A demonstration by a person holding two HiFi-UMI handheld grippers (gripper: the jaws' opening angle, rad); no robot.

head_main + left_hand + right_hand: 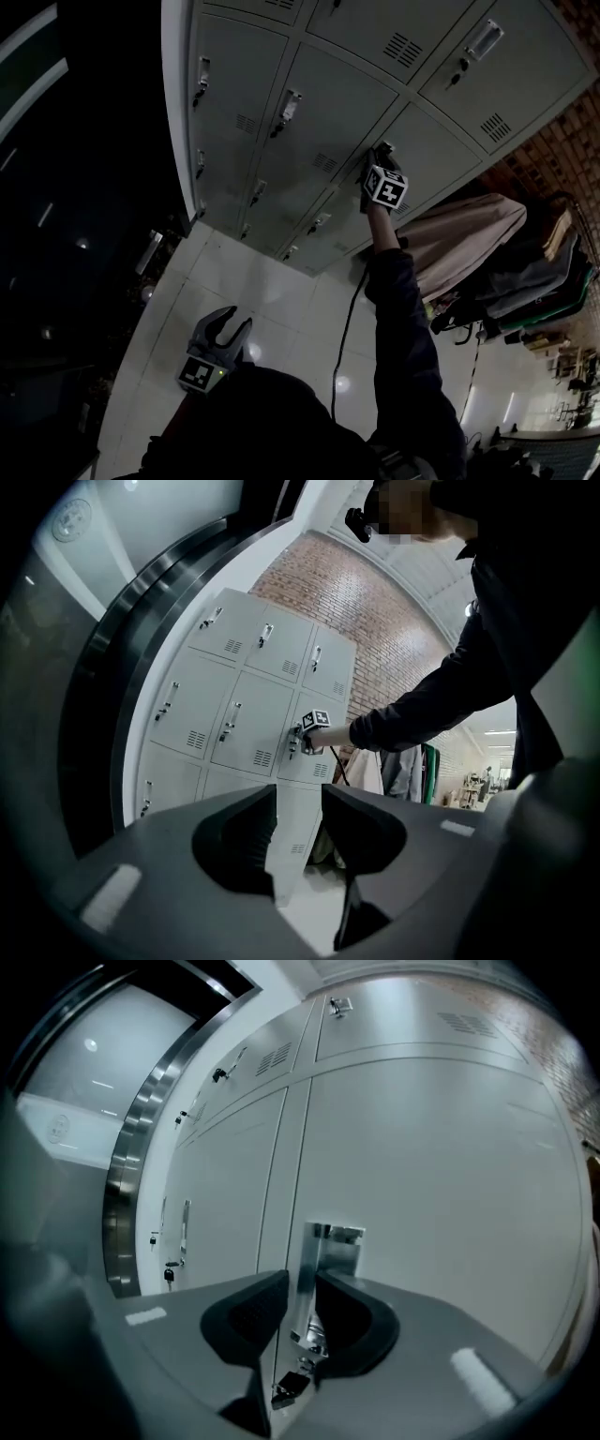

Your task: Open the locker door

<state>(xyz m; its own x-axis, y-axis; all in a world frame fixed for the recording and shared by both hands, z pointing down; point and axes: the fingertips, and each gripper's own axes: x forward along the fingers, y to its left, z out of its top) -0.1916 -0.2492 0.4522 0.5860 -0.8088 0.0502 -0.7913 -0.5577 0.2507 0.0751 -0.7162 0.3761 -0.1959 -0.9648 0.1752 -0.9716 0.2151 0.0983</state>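
Observation:
A bank of grey metal lockers [328, 103] fills the top of the head view. My right gripper [381, 153] is held up against the left edge of one door [450, 155], at its latch. In the right gripper view the upright metal handle [323, 1249] stands between the jaws of the right gripper [302, 1297], with a thin gap on its left side, and a key [289, 1387] hangs below it. That door looks closed. My left gripper [225, 336] hangs low over the floor, open and empty. In its own view the left gripper [300, 810] faces the lockers from a distance.
Clothes [469, 234] hang on a rack to the right of the lockers, against a brick wall [562, 141]. A black cable [345, 328] runs down from my right arm over the white tiled floor [281, 291]. A dark glass wall [75, 187] lies to the left.

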